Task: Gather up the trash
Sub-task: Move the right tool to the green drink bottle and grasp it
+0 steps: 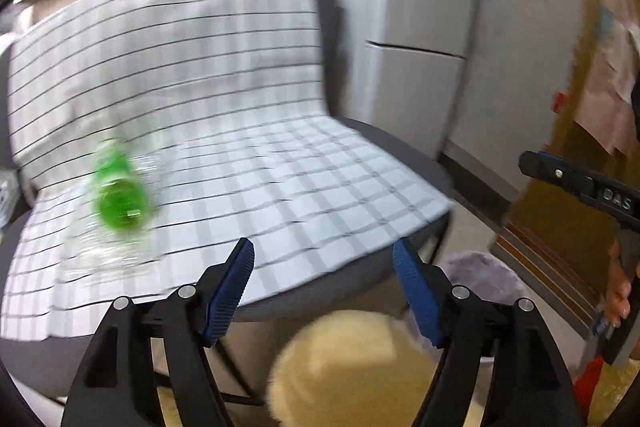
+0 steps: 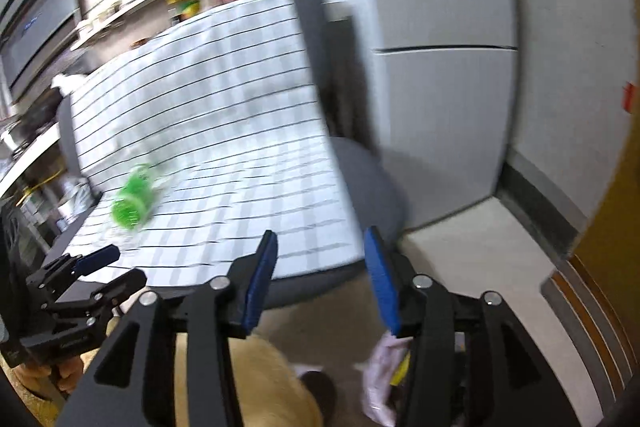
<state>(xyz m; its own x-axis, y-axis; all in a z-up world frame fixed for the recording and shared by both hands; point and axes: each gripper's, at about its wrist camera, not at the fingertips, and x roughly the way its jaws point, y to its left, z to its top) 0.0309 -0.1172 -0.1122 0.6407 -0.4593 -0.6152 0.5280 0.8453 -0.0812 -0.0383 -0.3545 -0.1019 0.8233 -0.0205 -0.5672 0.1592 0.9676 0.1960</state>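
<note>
Bottle [image 1: 120, 203], clear plastic with a green label and blurred in both views, lies on its side on the checked cloth [image 1: 224, 75] draped over the grey chair [image 1: 384, 139], toward the seat's left side. We note the left gripper [image 1: 324, 283] and the right gripper [image 2: 320, 279] both near the seat's front edge, jaws apart with nothing between the blue pads. We see a pale bag [image 2: 380, 379] low beside the right gripper.

Grey chair [image 1: 400, 143] draped with checked cloth [image 1: 224, 75]; clear green-labelled bottle [image 1: 120, 199] lying near seat's left edge.
</note>
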